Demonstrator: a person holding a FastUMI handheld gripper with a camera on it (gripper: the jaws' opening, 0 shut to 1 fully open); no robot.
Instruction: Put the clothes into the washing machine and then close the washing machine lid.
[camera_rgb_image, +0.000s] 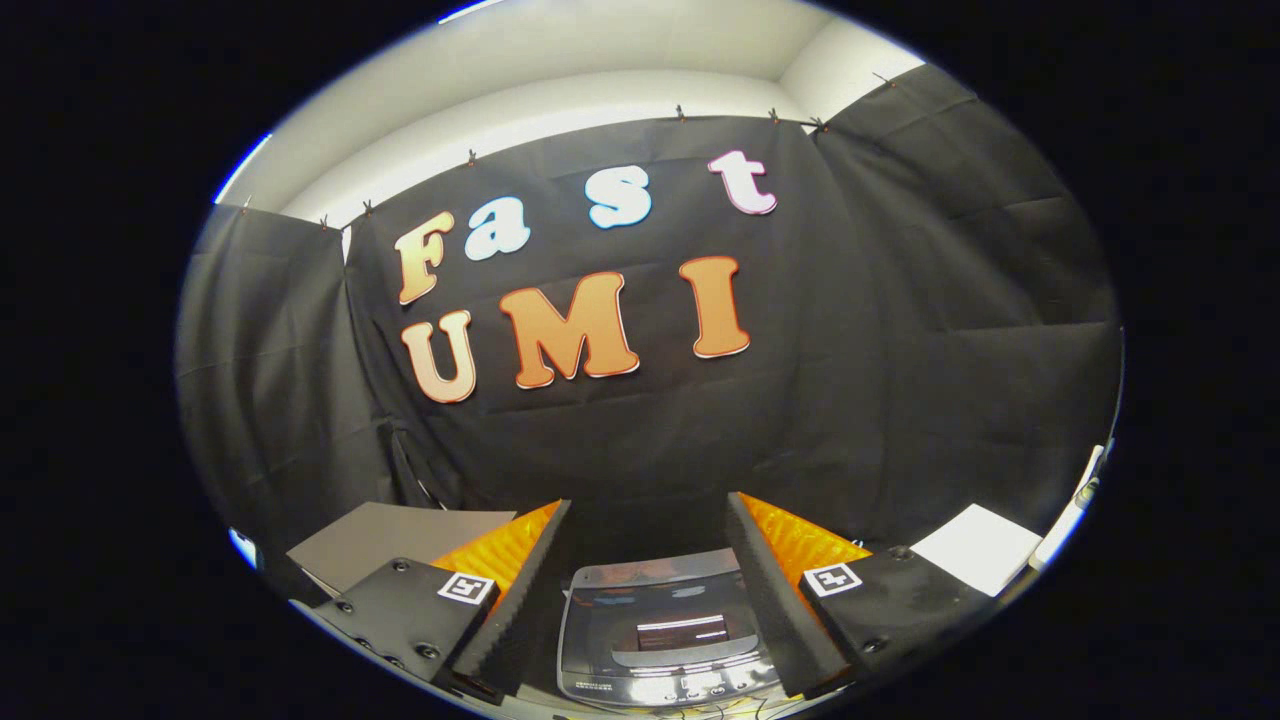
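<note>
The claw (648, 560) is held level and raised, looking straight ahead toward the black cloth wall (900, 330) of the booth, with its two fingers (520, 580) spread wide apart and nothing between them, so it stands released and grips nothing. One washing machine (655, 630) sits low between the two fingers, a little ahead of them and below their level; it is a single small top-loading machine seen from above and in front. Its lid (665, 600) lies flat and down over the tub, with a dark window in it that catches a bright reflection, so what is inside the tub cannot be told. A row of pale controls runs along the machine's near edge, closest to the claw. Off beyond the left finger lies one flat grey board (390, 545), partly hidden by that finger. Beyond the right finger lies one flat white sheet (978, 548), and just past it a pale bar or rail (1075, 510) slants upward; what it belongs to is too small to tell. The bench under the machine shows as a thin light strip (520, 705) near the fingers' bases. Behind everything the cloth hangs from clips along its top edge, with a plain white room wall (560, 60) above it.
</note>
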